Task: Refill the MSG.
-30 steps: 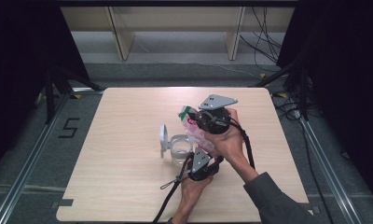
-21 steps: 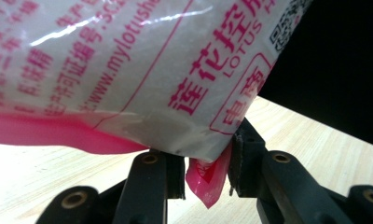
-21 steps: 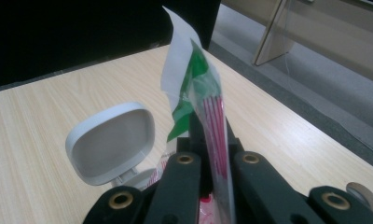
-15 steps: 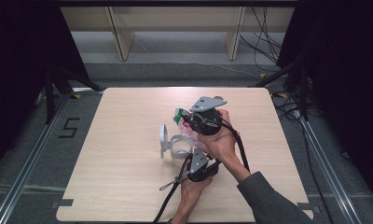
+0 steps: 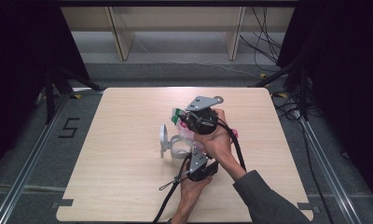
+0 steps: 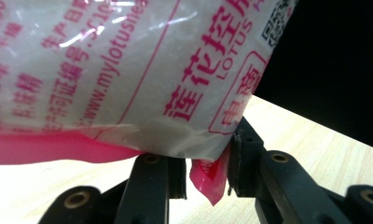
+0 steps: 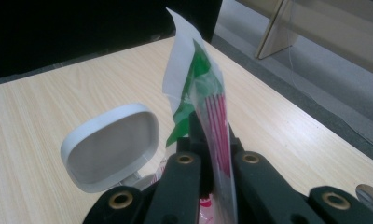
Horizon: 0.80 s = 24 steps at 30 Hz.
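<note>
Sitting (pinched, seemingly) between jaws: bag [image 6: 128,79]

The bag [image 6: 128,70] is thin, shiny plastic with red print, and white grains show through it. Its top edge [image 7: 201,88] is crinkly clear plastic with green and red. The lid [image 7: 111,145] looks like smooth, dull white plastic. The tabletop [image 5: 124,186] is pale wood with fine lines, not shiny. The left gripper [image 6: 207,163] is dull black, with a grey metal plate [image 5: 197,159].
</note>
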### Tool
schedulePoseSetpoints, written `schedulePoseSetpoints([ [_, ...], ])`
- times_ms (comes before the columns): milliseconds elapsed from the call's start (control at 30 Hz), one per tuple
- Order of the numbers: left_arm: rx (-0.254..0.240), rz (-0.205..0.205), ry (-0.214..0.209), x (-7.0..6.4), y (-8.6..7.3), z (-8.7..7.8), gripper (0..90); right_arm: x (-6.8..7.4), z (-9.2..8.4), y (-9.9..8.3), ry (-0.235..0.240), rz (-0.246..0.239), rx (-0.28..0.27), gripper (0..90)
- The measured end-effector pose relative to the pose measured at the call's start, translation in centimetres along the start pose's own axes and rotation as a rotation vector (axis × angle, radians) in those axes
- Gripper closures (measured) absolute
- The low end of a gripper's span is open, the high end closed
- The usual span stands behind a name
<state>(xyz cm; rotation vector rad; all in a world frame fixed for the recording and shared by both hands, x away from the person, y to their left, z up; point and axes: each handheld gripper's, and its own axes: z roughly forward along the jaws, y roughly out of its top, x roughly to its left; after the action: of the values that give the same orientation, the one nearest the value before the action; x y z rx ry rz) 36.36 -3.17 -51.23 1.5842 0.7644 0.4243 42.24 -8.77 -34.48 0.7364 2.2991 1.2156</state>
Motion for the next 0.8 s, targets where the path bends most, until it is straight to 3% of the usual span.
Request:
schedulePoseSetpoints([
  [100, -0.007, 0.006, 0.007, 0.03, 0.12, 0.01, 71.4, 0.16, 0.0, 0.08, 0.003, 0.017, 0.005, 90.0],
  [167, -0.009, 0.002, 0.002, 0.08, 0.07, 0.07, 71.4, 0.27, 0.04, 0.09, -0.027, -0.005, -0.014, 90.0],
  [267, -0.002, 0.006, 0.001, -0.06, 0.0, 0.14, 71.6, 0.56, 0.42, 0.01, -0.023, -0.045, 0.014, 90.0],
  [367, 0.002, 0.006, -0.001, -0.03, 0.01, 0.08, 71.7, 0.62, 0.32, -0.03, -0.035, -0.032, -0.004, 90.0],
  [467, -0.006, 0.003, -0.001, -0.13, 0.0, 0.15, 71.7, 0.58, 0.41, -0.05, -0.033, -0.05, 0.003, 90.0],
  [533, -0.004, 0.005, 0.002, -0.09, 0.0, 0.15, 71.7, 0.61, 0.29, -0.03, -0.03, -0.025, -0.002, 90.0],
  [800, -0.008, 0.007, -0.001, -0.05, -0.02, 0.17, 71.9, 0.76, 0.32, 0.02, -0.026, -0.031, 0.009, 90.0],
])
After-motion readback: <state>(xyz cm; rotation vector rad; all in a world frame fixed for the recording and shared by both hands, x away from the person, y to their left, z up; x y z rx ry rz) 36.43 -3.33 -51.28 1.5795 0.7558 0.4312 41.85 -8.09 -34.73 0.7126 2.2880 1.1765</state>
